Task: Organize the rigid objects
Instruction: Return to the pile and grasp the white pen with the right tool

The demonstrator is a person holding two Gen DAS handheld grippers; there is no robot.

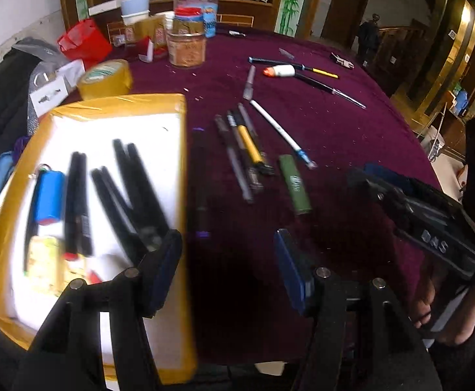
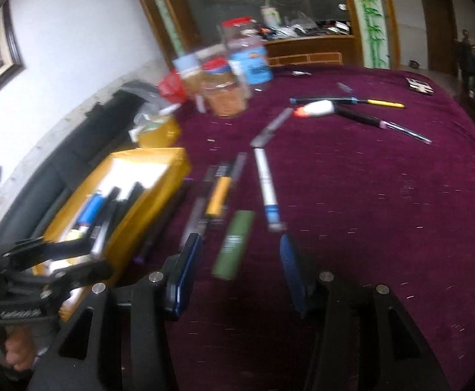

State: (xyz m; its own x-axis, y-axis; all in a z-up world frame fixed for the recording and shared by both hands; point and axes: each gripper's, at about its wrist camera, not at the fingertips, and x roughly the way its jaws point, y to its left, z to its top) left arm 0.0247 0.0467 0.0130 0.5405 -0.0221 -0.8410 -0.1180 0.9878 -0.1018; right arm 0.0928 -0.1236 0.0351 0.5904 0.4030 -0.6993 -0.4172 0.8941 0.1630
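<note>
Several pens (and a blue cylinder) lie in the box [image 1: 113, 104] at left; loose pens [image 1: 247, 150] remain mid-frame; left gripper [image 1: 227, 270] and right gripper [image 2: 237, 277] both released, empty

Room light was dim and uneven. In my left wrist view the white lining of the yellow box [image 1: 113, 137] glared to near washout, and the pens inside it smeared with motion blur. A dark shadow lay on the purple tablecloth [image 1: 351, 137] beside the box. My right wrist view was blurred throughout; the jars [image 2: 227, 75] were soft. Fisheye bending and black vignetting marked all corners.
</note>
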